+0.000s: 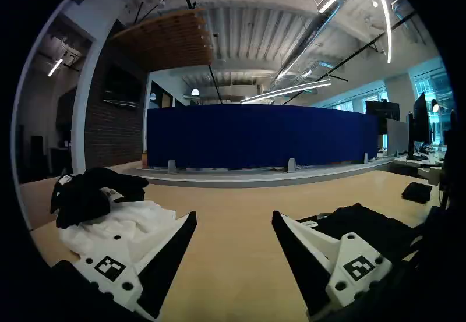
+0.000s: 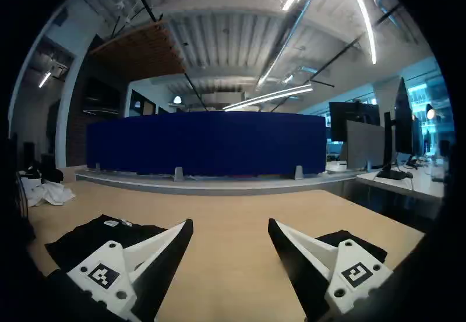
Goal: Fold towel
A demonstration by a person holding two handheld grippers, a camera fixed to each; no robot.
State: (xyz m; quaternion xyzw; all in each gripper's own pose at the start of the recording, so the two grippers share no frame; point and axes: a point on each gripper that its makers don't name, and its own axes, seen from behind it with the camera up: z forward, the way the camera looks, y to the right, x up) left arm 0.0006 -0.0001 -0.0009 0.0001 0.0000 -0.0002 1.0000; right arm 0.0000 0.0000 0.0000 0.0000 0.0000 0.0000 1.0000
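Stretching pale between both tools, the wooden bench point(image 1: 233, 252) is running back to a blue screen point(image 1: 256, 135). The left tongs point(image 1: 233, 213) are hanging released, gripping nothing, and the right tongs point(image 2: 230, 220) are likewise gaping and empty. A black towel point(image 2: 87, 237), which I am taking to be the one to fold, is lying spread on the bench, showing past the right tongs' left finger. A heap point(image 1: 110, 211) of white and black cloth is sitting near the left tongs. No fold is looking begun. To do this step well, each pair of tongs should be going to a near corner of the towel and pinching all of its thickness. Both should then be lifting level and together, so the carried edge is landing square on the far one.
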